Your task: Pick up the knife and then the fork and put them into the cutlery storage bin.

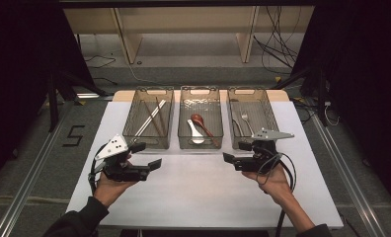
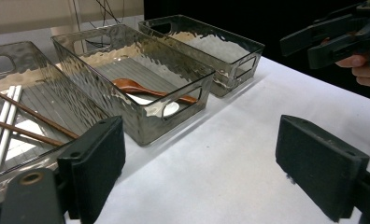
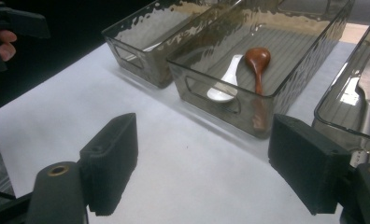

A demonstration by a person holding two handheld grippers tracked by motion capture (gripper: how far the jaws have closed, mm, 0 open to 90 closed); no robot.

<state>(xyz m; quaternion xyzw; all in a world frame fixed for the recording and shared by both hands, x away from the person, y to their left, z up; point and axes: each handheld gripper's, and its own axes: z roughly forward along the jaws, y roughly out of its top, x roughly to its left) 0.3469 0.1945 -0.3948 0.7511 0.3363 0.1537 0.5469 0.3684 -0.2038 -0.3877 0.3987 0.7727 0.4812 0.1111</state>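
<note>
Three smoked clear bins stand in a row on the white table [image 1: 198,197]. The left bin [image 1: 130,123] holds white and brown chopsticks [image 1: 151,118] [image 2: 5,123]. In the middle bin [image 1: 181,118] lie a white spoon [image 1: 196,134] [image 3: 223,81] and a brown spoon [image 1: 201,122] [image 2: 136,87] [image 3: 257,63]. The right bin [image 1: 271,116] holds a metal fork [image 1: 245,120]. My left gripper [image 1: 147,155] [image 2: 206,168] hovers open in front of the left bin, nothing between its jaws. My right gripper [image 1: 235,152] [image 3: 206,168] is open and empty before the right bin, pointing left toward the other gripper.
Bare white tabletop lies between the two grippers and the front edge. Beyond the bins are a wooden shelf frame [image 1: 183,24], loose cables [image 1: 277,47] and dark curtains at both sides. Metal rails [image 1: 30,173] run along the floor on each side of the table.
</note>
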